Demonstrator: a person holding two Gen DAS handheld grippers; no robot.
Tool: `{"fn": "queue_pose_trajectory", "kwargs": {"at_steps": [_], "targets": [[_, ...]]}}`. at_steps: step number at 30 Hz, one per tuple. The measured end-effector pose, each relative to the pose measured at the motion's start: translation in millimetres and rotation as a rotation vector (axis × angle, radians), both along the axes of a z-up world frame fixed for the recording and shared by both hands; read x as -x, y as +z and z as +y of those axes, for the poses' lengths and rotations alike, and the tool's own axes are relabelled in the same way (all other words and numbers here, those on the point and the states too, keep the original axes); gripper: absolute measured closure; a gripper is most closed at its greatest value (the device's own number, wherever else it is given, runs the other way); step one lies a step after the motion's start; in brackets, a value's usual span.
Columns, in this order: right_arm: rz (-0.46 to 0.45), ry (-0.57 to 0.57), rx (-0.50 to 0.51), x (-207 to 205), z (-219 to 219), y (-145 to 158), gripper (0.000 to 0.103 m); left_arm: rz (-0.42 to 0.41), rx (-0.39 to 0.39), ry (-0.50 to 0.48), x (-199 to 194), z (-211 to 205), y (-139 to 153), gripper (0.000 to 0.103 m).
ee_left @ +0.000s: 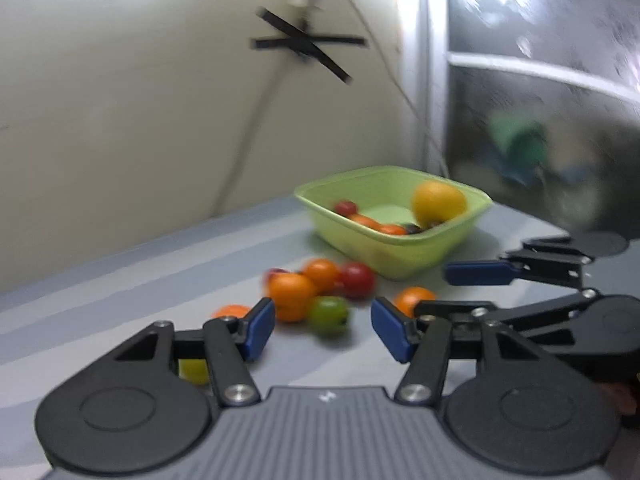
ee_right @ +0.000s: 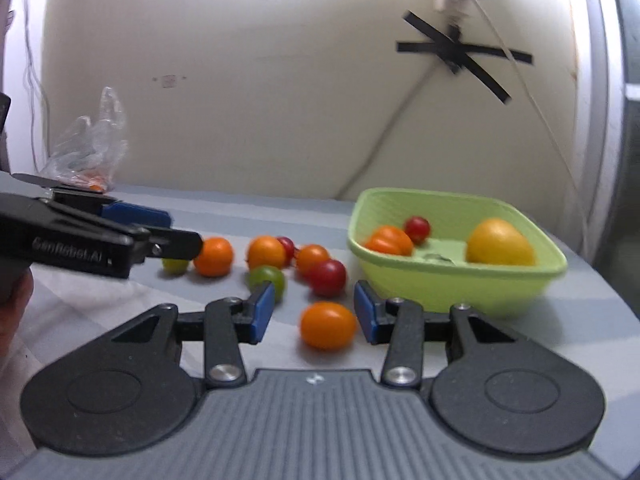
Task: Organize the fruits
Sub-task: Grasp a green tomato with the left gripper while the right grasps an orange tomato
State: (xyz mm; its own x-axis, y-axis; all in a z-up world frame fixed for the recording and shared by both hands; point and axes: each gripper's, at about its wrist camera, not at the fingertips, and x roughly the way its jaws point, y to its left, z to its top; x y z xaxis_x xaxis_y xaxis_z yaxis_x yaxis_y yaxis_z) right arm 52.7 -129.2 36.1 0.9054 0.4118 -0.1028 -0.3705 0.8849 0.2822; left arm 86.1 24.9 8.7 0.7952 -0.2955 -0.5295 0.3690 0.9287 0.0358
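The right gripper [ee_right: 314,312] has its two blue-padded fingers [ee_right: 262,312] partly open, with a gap somewhat wider than the small orange tomato [ee_right: 328,325] lying on the table between and just beyond the pads. Neither pad presses on it; a sliver of table shows on each side. This looks like lining up for a pick, the jaws set just wide enough to slip around the fruit.

Just past the left pad sits a green tomato [ee_right: 268,280], and beyond the gap a red tomato [ee_right: 328,277]. Farther out, loose orange and red fruits lie in a cluster on the grey striped tabletop [ee_right: 580,320]. Beyond the right pad stands the lime-green basket [ee_right: 460,288], already holding a large yellow-orange fruit [ee_right: 500,242], two orange tomatoes and a red one, so it is likely the collecting place.

The left gripper [ee_left: 323,330] is also partly open and holds nothing; bare table lies between its pads. Straight ahead of its fingers is the same green tomato [ee_left: 328,314], close but apart from both pads, with the orange cluster just behind it. This view is blurred. Away to the left, against the wall, lies a crumpled clear plastic bag [ee_right: 92,148], possibly what the fruit came in.
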Motion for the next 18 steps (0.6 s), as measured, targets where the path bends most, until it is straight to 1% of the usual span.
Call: {"fn": "queue_pose_trajectory", "kwargs": {"at_steps": [1,2,5,8,11,13,15,17,18], "targets": [[0.008,-0.002,0.005,-1,0,-2,0.056,0.018,-0.001,-0.003,-4,-4,-2,0.056],[0.016,-0.003,0.012,-2,0,-4,0.056,0.040,0.005,0.005,-9,-7,-4,0.055],[0.058,0.004,0.049,-7,-1,-9,0.057,0.094,0.062,0.062,-22,-5,-10,0.055],[0.085,0.065,0.030,-13,-5,-11,0.057,0.138,0.127,0.093,-31,-4,-15,0.055],[0.086,0.099,0.073,-15,-2,-13,0.057,0.177,0.152,0.110,-40,-9,-24,0.058],[0.099,0.124,0.079,-18,1,-12,0.057,0.163,0.144,0.132,-40,-10,-29,0.066],[0.118,0.123,0.087,-23,5,-12,0.058,0.142,0.132,0.149,-38,-10,-31,0.074],[0.125,0.127,0.071,-26,4,-12,0.061,0.148,0.158,0.153,-36,-6,-31,0.074],[0.129,0.126,0.059,-26,2,-13,0.066,0.149,0.165,0.154,-34,-5,-30,0.074]]}}
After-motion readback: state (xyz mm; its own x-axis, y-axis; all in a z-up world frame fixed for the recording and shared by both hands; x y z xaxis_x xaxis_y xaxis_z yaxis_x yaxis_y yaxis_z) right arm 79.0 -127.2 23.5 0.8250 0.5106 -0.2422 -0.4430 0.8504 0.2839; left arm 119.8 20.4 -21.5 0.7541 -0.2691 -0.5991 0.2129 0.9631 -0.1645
